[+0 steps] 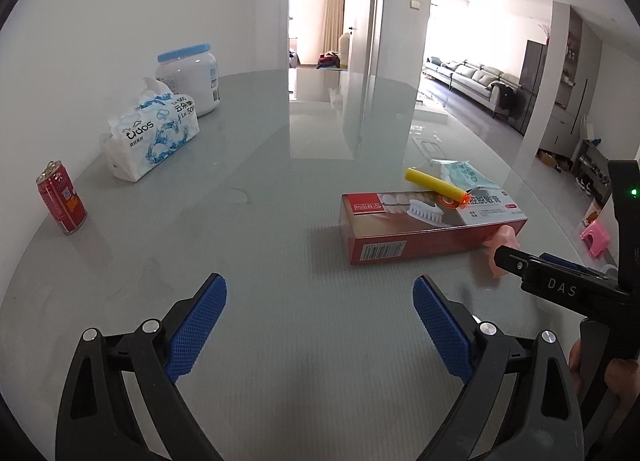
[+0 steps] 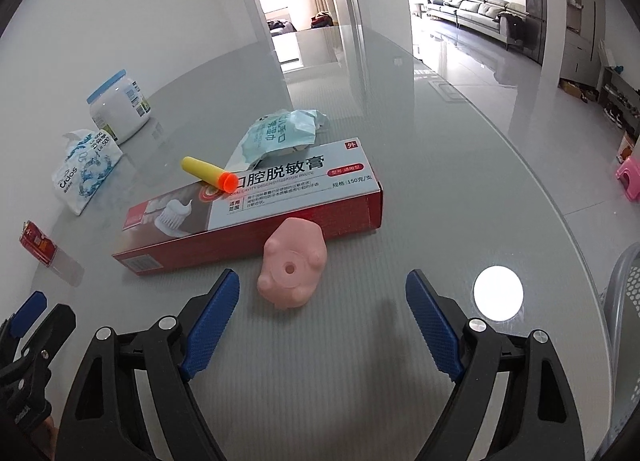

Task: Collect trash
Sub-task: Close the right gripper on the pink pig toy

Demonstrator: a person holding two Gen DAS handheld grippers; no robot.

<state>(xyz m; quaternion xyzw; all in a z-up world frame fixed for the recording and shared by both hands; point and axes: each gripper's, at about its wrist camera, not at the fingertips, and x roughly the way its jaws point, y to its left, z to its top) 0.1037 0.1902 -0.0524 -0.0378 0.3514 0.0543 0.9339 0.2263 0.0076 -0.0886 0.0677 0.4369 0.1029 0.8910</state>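
Across the grey glass surface point(image 2: 460, 189), sprawling wide under both cameras and mirroring the doorway beyond. Next in size, left tongs point(image 1: 320, 325), spread wide and gripping nothing, hovering low over bare glass short of the trash. Right tongs point(image 2: 322, 321) likewise splayed apart and holding nothing, poised just behind the pink rubber toy point(image 2: 291, 268), which sits between the blue pads' line of sight. Over by the wall, white jar with a blue lid point(image 1: 188, 77), upright, and touching its front a soft tissue pack point(image 1: 154, 133) with one sheet poking up. Centre stage, long red-and-white toothpaste box point(image 2: 256, 213), lying flat on its side, barcode end nearest the left tongs. Resting across its top, yellow foam dart point(image 2: 208, 174) with an orange tip, tilted onto the box. Behind the box and touching it, crumpled pale-green wrapper point(image 2: 276, 135), torn open. Far left, well apart from the pile, small red can point(image 1: 62, 197) standing upright near the surface's edge. Pink toy just beside the box's near long face, lying on the glass, hole facing the right camera.
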